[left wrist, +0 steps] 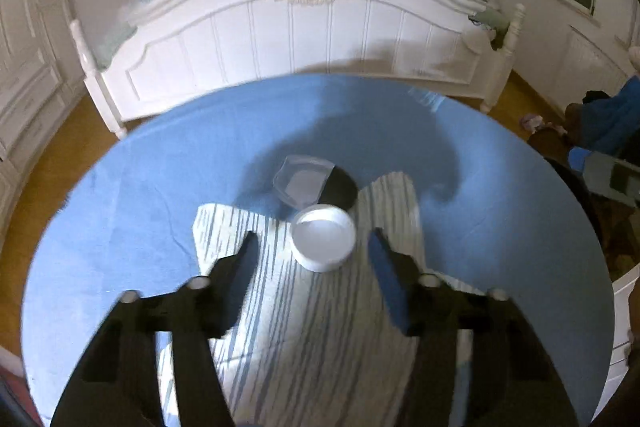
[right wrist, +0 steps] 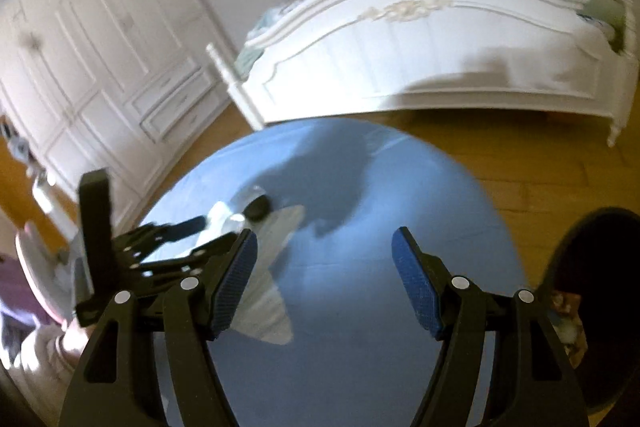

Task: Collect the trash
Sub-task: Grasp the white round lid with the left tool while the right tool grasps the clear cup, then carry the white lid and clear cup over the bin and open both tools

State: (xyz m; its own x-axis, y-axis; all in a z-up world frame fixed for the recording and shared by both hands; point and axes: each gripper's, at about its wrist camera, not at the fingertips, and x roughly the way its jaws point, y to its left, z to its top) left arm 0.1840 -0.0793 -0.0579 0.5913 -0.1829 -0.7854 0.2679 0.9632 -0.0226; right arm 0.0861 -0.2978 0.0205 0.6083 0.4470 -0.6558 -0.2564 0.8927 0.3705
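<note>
**Both tools held apart over the blue round tabletop**

Nearest to me, the left tool (left wrist: pixel 314 247) hangs low over the tabletop, its two black fingers spread wide and gripping nothing. Beneath it lies a grey-and-white striped cloth (left wrist: pixel 304 311), spread flat on the round tabletop covered in blue fabric (left wrist: pixel 120 207). Just beyond the fingertips, roughly between them, sits a shallow round white plastic lid (left wrist: pixel 323 239), open side up, resting on the striped cloth. Touching its far edge is a small round black container (left wrist: pixel 340 189), and a crumpled clear plastic cup (left wrist: pixel 302 183) lies against the black container's left side, partly over it.

The right tool (right wrist: pixel 325 247) hovers off to the side, its blue-padded fingers (right wrist: pixel 236 281) also set wide apart with nothing between them. From its camera the left tool (right wrist: pixel 218 231) shows reaching in over the cloth, with the black container (right wrist: pixel 258 207) just past it; the picture is blurred there.

Farther off, a yellow-brown wooden floor (right wrist: pixel 540 167) surrounds the tabletop. Beyond that stands the white panelled bed footboard with a carved ornament (left wrist: pixel 296 39), and a white panelled wardrobe (right wrist: pixel 100 67) lines the wall.
</note>
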